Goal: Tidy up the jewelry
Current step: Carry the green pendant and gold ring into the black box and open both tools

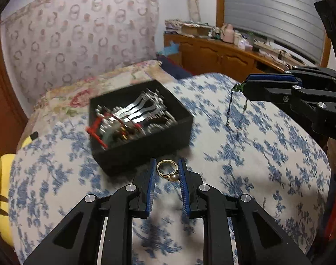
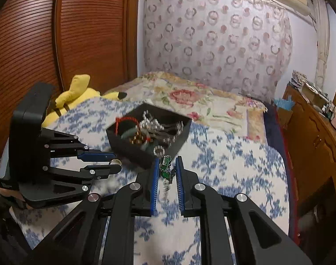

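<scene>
Landmark: black jewelry box (image 1: 141, 128), rectangular, matte walls, open top, sitting on the bed.

Left of box: yellow plush toy (image 1: 0, 176), soft, black-tipped ear, at the bed's edge. Slatted brown wooden doors (image 2: 46, 44) behind it.

Inside box: tangle of shiny silver chains, red beaded loop, small gold pieces; blurred, so individual pieces are hard to separate.

Just in front of box: left gripper (image 1: 166, 172), black frame, blue ribbed pads. Jaws narrow, clamped on gold ring (image 1: 168, 170); band round, facing the camera, brownish pearl at lower right against the right pad. Ring is lifted off the cover.

Right of box: right gripper (image 2: 167, 169), jaws narrow, pinching green-stone pendant (image 2: 165, 167); its thin chain hangs straight down, long axis vertical.

Surface: white bedcover (image 1: 256, 154) with blue floral print, soft, slightly rumpled. Behind box: floral quilt (image 2: 190, 97) in pinks and yellow, ring-patterned headboard fabric (image 1: 79, 33). Far right of box: wooden dresser (image 1: 223, 55), cluttered top, below a closed grey shutter.
</scene>
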Available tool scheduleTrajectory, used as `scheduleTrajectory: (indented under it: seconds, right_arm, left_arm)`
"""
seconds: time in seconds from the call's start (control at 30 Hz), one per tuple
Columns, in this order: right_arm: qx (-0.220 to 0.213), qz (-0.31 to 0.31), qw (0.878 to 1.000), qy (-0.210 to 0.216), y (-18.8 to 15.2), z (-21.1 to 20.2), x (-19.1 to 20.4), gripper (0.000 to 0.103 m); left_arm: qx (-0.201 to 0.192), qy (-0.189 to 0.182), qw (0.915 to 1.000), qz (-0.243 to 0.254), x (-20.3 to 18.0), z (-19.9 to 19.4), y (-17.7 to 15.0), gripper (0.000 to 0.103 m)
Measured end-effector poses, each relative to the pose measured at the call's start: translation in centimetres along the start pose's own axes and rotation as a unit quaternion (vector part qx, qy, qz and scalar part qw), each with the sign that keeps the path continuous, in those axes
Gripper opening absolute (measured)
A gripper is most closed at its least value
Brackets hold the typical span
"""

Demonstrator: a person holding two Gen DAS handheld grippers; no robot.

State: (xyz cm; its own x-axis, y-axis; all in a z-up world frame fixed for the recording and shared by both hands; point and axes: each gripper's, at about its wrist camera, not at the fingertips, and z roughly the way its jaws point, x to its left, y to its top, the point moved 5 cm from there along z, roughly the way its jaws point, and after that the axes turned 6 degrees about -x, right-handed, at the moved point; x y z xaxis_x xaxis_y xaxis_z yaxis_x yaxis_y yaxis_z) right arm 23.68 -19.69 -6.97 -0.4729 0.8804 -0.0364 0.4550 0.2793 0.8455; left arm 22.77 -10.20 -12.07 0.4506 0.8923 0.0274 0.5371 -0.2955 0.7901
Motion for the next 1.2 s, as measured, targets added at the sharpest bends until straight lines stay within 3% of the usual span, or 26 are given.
scheduleTrajectory:
  seconds: [0.33,0.6,0.67,0.8,0.9,0.93,1.03,1.1,1.2]
  right_arm:
    - [-0.017,0.013,1.0,0.01,4.2,2.3,0.0,0.017]
    - [-0.014,0.028,0.999,0.026,5.2,5.0,0.3,0.017]
    - [-0.01,0.033,0.999,0.031,5.2,5.7,0.3,0.017]
    - [-0.001,0.047,0.998,0.039,4.9,7.0,0.2,0.017]
    - [0.009,0.056,0.997,0.044,4.6,7.8,0.1,0.017]
    - [0.011,0.056,0.997,0.044,4.5,7.9,0.2,0.018]
    - [0.011,0.05,0.998,0.04,4.3,8.2,0.5,0.019]
    - [0.01,0.048,0.998,0.037,4.3,8.3,0.6,0.036]
    - [-0.001,0.049,0.998,0.03,4.3,7.7,0.7,0.045]
  left_arm:
    - [-0.019,0.017,0.9991,-0.034,3.9,-0.2,2.8,0.019]
    - [-0.018,0.025,0.9974,-0.066,6.2,2.0,3.6,0.019]
    - [-0.017,0.03,0.9967,-0.074,6.6,2.3,3.4,0.025]
    - [-0.028,0.033,0.9956,-0.083,7.1,1.7,2.9,0.052]
    - [-0.032,0.046,0.9953,-0.079,7.3,0.7,2.4,0.059]
    - [-0.036,0.051,0.995,-0.078,7.4,0.3,2.3,0.066]
    - [-0.047,0.06,0.9944,-0.073,7.3,-1.0,1.8,0.075]
    - [-0.05,0.067,0.9939,-0.072,7.3,-1.9,1.6,0.083]
    - [-0.064,0.074,0.9924,-0.074,7.2,-3.6,1.5,0.091]
